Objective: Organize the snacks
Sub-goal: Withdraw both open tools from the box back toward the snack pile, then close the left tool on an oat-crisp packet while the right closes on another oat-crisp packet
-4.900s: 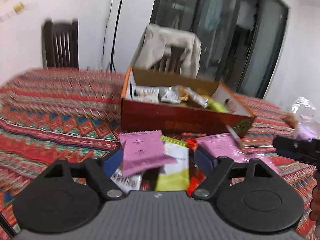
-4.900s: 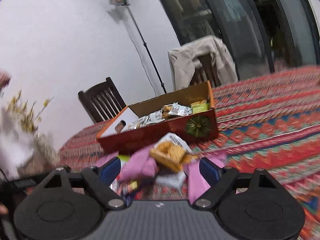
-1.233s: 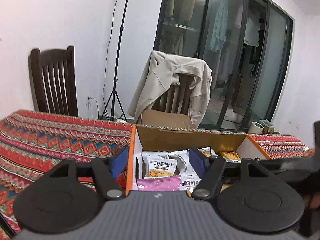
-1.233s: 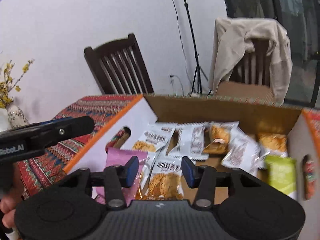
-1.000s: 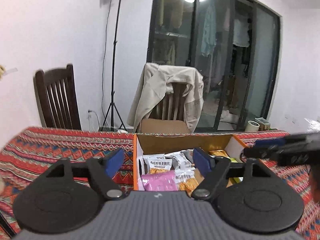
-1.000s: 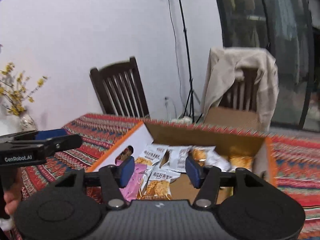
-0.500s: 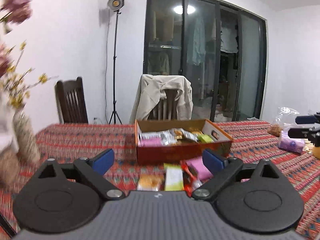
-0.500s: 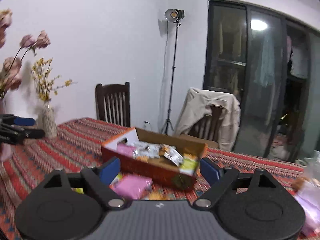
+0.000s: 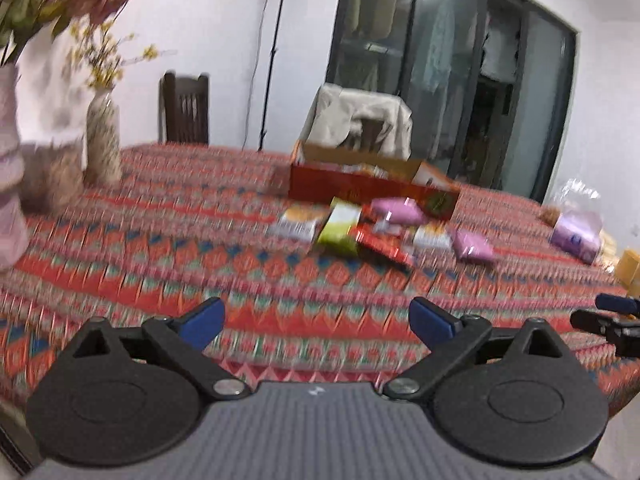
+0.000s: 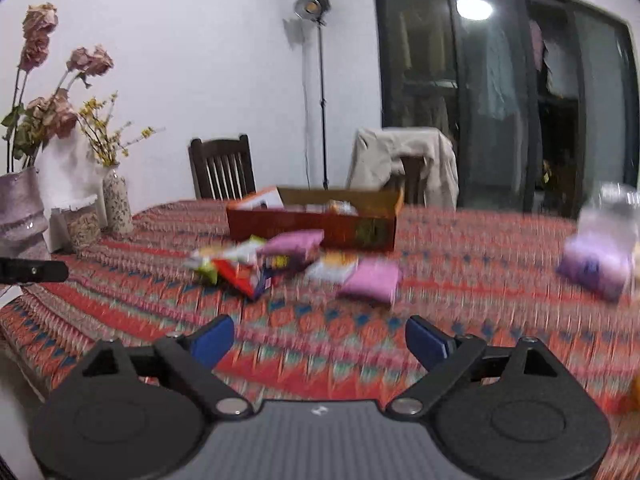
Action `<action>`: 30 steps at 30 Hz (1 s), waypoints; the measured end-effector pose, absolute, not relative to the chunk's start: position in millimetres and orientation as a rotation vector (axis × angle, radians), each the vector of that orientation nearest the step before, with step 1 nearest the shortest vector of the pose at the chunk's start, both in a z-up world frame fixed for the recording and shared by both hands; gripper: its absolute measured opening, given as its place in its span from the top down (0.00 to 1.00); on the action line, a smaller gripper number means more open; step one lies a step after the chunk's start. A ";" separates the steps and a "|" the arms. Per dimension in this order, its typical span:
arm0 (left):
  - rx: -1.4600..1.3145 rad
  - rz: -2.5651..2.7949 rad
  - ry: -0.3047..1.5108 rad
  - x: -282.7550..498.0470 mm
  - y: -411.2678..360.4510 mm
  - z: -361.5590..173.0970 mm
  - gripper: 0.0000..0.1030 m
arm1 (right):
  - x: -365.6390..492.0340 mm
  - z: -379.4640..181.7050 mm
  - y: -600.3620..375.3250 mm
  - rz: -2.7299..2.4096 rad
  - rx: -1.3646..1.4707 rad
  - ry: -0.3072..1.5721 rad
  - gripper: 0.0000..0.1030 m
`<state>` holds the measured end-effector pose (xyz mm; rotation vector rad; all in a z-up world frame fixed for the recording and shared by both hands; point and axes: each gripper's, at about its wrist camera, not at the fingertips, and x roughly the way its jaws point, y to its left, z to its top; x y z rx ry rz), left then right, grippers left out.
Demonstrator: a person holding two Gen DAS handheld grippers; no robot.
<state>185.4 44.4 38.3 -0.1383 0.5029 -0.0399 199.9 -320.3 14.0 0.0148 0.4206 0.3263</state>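
From the left wrist, the left gripper [image 9: 316, 316] has its jaws spread wide, just been opening, nothing between them; loose snack packets [image 9: 340, 226] lie before the cardboard box [image 9: 372, 190] on the patterned surface [image 9: 160, 248].

From the right wrist, the right gripper [image 10: 320, 340] likewise gapes empty, its jaws just been opening, well short of the packets and box.

Setting: dining area of a home.

A table [image 10: 460, 280] under a patterned red cloth stands by a white wall, with wooden chairs [image 10: 222, 168] at its far side; one chair carries a beige jacket [image 10: 404, 160]. Vases [image 10: 117, 196] of dried flowers [image 10: 52, 112] occupy the left end. Behind, dark glass sliding doors [image 10: 500, 92] show hanging clothes. A light stand [image 10: 316, 80] stands against the wall. Snack packets [image 10: 296, 246] lie on the cloth beside an open box [image 10: 312, 224].
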 end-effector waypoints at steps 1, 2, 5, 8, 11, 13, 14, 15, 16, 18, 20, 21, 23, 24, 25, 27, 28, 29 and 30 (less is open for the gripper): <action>-0.144 -0.036 0.518 184.2 45.4 34.4 0.03 | 196.1 5.5 -317.9 0.324 0.014 0.436 0.10; -0.150 -0.037 0.530 182.1 46.5 29.9 0.03 | 191.1 -3.0 -315.1 0.324 0.009 0.448 0.10; -0.148 -0.041 0.548 179.9 45.9 25.9 0.03 | 184.8 -19.4 -307.3 0.329 0.001 0.492 0.10; -0.140 -0.049 0.556 183.0 45.0 26.3 0.03 | 186.9 -24.1 -302.1 0.326 0.014 0.511 0.10; -0.128 -0.052 0.551 189.4 44.3 27.4 0.03 | 191.6 -21.7 -299.8 0.327 0.018 0.510 0.10; -0.140 -0.051 0.553 195.4 45.5 26.0 0.03 | 197.1 -19.3 -297.6 0.320 0.011 0.503 0.10; -0.146 -0.053 0.558 199.7 46.2 25.0 0.03 | 199.6 -18.7 -297.2 0.314 0.015 0.502 0.10; -0.152 -0.055 0.564 204.4 47.7 24.1 0.03 | 203.8 -17.8 -297.2 0.313 0.023 0.503 0.11; -0.157 -0.057 0.571 209.7 48.8 22.6 0.03 | 208.5 -17.9 -296.6 0.314 0.034 0.510 0.11; -0.157 -0.062 0.581 221.4 51.0 20.7 0.03 | 218.4 -19.7 -295.5 0.328 0.044 0.540 0.12; -0.151 -0.064 0.582 237.0 54.3 20.6 0.04 | 229.8 -22.5 -293.0 0.338 0.043 0.564 0.13; -0.148 -0.067 0.577 244.3 56.0 21.1 0.04 | 236.5 -23.5 -290.4 0.341 0.037 0.573 0.17; -0.132 -0.065 0.573 264.3 59.2 21.5 0.10 | 250.5 -24.1 -285.5 0.349 0.029 0.587 0.25; -0.123 -0.064 0.572 274.4 60.1 21.7 0.14 | 258.1 -23.7 -283.1 0.355 0.029 0.590 0.29; -0.112 -0.071 0.571 286.7 61.2 21.7 0.16 | 268.2 -22.3 -280.5 0.362 0.032 0.591 0.31; -0.088 -0.088 0.570 315.4 63.3 22.1 0.23 | 288.4 -18.7 -275.4 0.370 0.033 0.585 0.33; -0.080 -0.098 0.569 329.7 64.9 22.5 0.24 | 300.6 -16.7 -272.5 0.369 0.030 0.582 0.34; -0.072 -0.107 0.573 347.2 67.1 23.0 0.24 | 313.8 -14.6 -269.7 0.364 0.025 0.580 0.37; -0.066 -0.116 0.576 364.9 69.2 23.1 0.24 | 328.3 -12.4 -267.2 0.356 0.021 0.576 0.43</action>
